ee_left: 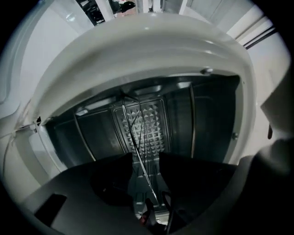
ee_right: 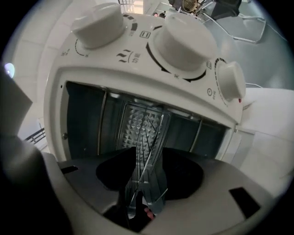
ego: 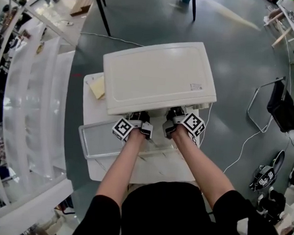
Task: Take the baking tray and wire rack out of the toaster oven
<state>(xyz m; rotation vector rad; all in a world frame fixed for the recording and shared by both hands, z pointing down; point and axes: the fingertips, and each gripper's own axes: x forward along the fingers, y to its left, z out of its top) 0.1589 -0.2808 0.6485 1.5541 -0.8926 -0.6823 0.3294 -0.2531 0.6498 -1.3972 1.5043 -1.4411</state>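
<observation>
The left gripper and right gripper are held with jaws parted, and nothing is clamped. In each gap the thin, shiny wires of the wire rack are seen edge-on. The rack is seated inside the dark cavity of the white toaster oven.

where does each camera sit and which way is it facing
head view: on the person's head, looking steeply down on the toaster oven; forearms, left gripper and right gripper show.
left gripper view: on the left gripper, looking into the open oven; the wire rack runs between its open jaws.
right gripper view: on the right gripper, facing the oven mouth under the knobs; rack between its open jaws.
shared: both gripper views show the rack.
</observation>
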